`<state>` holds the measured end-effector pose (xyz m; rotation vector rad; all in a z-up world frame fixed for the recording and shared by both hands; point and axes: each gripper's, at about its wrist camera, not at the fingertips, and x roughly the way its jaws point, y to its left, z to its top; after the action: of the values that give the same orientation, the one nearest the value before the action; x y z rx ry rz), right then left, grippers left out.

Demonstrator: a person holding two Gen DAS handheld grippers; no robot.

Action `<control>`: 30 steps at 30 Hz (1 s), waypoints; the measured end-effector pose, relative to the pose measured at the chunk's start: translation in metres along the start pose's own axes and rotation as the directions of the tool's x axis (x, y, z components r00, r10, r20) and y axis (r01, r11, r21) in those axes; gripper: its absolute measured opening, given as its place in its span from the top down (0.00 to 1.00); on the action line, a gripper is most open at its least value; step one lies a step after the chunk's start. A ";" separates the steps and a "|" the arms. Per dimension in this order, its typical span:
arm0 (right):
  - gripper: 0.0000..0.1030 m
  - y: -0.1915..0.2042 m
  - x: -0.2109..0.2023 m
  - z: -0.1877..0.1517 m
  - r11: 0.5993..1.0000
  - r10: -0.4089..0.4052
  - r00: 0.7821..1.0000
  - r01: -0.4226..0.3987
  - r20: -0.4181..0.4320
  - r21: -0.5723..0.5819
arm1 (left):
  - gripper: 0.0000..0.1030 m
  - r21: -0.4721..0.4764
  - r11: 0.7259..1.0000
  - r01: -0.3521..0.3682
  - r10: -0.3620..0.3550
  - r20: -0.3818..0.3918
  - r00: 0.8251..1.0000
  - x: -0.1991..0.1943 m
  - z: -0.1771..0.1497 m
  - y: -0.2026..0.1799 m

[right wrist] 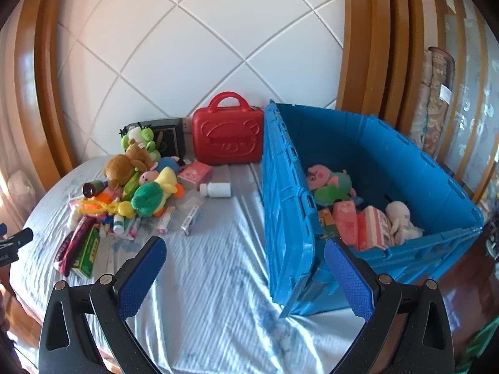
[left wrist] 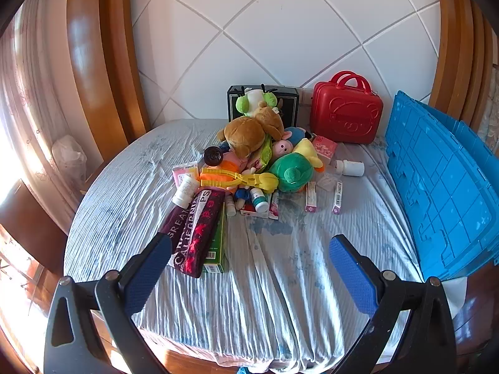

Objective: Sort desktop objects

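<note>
A pile of objects lies mid-table: a brown plush bear point(left wrist: 249, 134), a green plush point(left wrist: 291, 171), a yellow clamp toy point(left wrist: 237, 179), white bottles point(left wrist: 351, 168), small boxes and a dark red pouch point(left wrist: 196, 227). The pile also shows in the right wrist view point(right wrist: 134, 193). My left gripper point(left wrist: 249, 255) is open and empty, held above the cloth in front of the pile. My right gripper point(right wrist: 243, 265) is open and empty, near the front corner of the blue crate point(right wrist: 287, 205). The crate holds plush toys point(right wrist: 330, 180) and pink boxes point(right wrist: 371, 227).
A red carry case point(left wrist: 346, 112) and a dark box point(left wrist: 290, 99) stand at the back against the white tiled wall. The table carries a wrinkled light blue cloth point(left wrist: 280, 280). Wooden frames flank both sides. The left gripper's tip shows in the right wrist view point(right wrist: 15, 240).
</note>
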<state>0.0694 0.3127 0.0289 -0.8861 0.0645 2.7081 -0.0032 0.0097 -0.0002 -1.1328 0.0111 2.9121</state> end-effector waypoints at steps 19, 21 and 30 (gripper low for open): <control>0.00 -0.005 0.006 0.001 1.000 -0.007 1.000 0.007 -0.013 0.006 | 0.00 0.016 1.000 -0.003 0.003 0.005 1.000 0.002 0.001 -0.004; 0.00 -0.005 0.007 0.001 1.000 -0.006 1.000 0.006 -0.014 0.006 | 0.00 0.020 1.000 -0.001 0.001 0.007 1.000 0.002 0.000 -0.004; 0.00 -0.005 0.008 0.000 1.000 -0.011 1.000 0.011 -0.015 0.010 | 0.00 0.029 1.000 0.006 -0.007 0.015 1.000 0.000 0.001 -0.006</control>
<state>0.0649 0.3198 0.0242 -0.9013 0.0763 2.6888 -0.0035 0.0161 0.0003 -1.1049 0.0491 2.9046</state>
